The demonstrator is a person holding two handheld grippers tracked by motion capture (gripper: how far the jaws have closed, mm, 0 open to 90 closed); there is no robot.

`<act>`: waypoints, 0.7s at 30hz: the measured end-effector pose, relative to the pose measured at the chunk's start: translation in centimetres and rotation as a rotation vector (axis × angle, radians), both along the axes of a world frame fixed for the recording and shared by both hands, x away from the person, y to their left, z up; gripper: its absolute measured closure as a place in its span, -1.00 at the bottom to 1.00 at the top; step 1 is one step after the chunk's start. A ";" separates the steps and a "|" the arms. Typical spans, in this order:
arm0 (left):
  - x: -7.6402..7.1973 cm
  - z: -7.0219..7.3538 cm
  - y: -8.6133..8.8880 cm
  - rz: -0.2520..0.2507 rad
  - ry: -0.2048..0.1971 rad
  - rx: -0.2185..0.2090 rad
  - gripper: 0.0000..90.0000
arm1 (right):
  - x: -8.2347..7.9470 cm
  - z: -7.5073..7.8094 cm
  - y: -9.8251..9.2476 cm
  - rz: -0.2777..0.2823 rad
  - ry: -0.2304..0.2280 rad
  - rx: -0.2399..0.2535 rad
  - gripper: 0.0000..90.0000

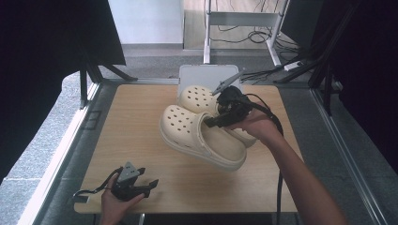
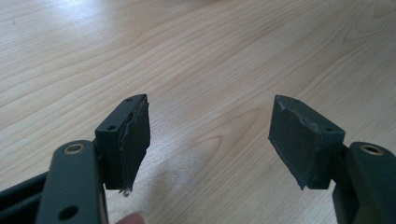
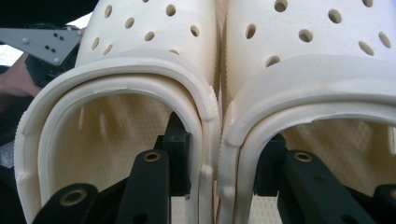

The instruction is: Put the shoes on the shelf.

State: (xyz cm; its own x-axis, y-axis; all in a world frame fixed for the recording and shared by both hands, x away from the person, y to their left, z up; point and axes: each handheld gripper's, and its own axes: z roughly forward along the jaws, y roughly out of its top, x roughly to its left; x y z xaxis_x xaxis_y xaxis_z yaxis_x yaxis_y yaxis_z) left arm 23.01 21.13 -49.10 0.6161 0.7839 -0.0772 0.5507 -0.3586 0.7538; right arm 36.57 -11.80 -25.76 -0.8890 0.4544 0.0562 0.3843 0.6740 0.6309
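Table [image 1: 141, 140]: light wood top; a bare stretch lies at the left and near side.
White tray [image 1: 197, 75]: flat, at the far edge of the table, just beyond the far clog's toe; nothing else stands near the shoes.
Near clog [image 1: 197, 136]: cream, with holes over the toe; the larger in the high view, lifted and tilted, long axis running from far left (toe) to near right (heel opening).
Far clog [image 1: 199, 97]: pressed side by side against the near one, toe pointing the same way, toward the tray; its heel end is hidden behind the hand.
Right gripper [image 1: 220, 119]: about half open, one jaw inside each shoe's opening, pinching the two touching inner walls together; in the right gripper view both clogs rise straight ahead, toes away.
Left gripper [image 1: 141, 186]: near left corner of the table, well apart from the clogs, jaws spread wide with only bare wood between them.
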 end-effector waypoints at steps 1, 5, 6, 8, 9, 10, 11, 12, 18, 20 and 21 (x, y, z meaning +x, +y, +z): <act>0.0 0.0 0.0 0.000 0.000 0.000 -0.34 | 0.2 0.1 0.0 -0.001 0.000 0.004 0.47; 0.0 0.0 0.0 -0.001 -0.001 0.002 -0.34 | 1.1 0.4 0.1 -0.006 0.006 0.011 0.47; 0.0 0.0 0.0 -0.001 -0.001 0.002 -0.34 | 1.5 0.5 0.2 -0.011 0.008 0.018 0.47; 0.0 0.0 0.0 -0.001 -0.001 0.003 -0.34 | 1.7 0.6 0.2 -0.009 0.010 0.020 0.47; 0.0 -0.1 0.0 -0.001 -0.001 0.003 -0.34 | 2.0 0.7 0.2 -0.014 0.013 0.022 0.47; 0.0 -0.1 0.0 -0.001 -0.001 0.004 -0.34 | 2.2 0.8 0.2 -0.016 0.016 0.023 0.47; 0.0 -0.1 0.0 -0.001 -0.001 0.004 -0.34 | 2.4 0.8 0.3 -0.018 0.016 0.024 0.47; 0.0 -0.1 0.0 -0.002 0.000 0.004 -0.34 | 2.6 0.8 0.3 -0.024 0.017 0.025 0.47; 0.0 -0.1 0.0 0.000 0.001 0.004 -0.34 | 4.2 1.0 0.6 -0.048 0.024 0.026 0.47; 0.0 -0.1 0.0 -0.002 0.000 0.007 -0.34 | 4.7 1.1 0.6 -0.060 0.025 0.025 0.47; 0.0 -0.1 0.0 -0.003 -0.001 0.009 -0.34 | 4.7 1.1 0.6 -0.060 0.025 0.025 0.47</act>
State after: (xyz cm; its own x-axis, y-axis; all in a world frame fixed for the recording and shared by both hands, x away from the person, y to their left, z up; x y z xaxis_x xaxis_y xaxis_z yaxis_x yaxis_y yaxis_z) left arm 23.04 21.11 -49.21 0.6184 0.7828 -0.0698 0.5489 -0.3667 0.7512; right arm 41.26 -11.19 -24.70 -0.8583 0.5052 0.0896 0.4393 0.6334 0.6371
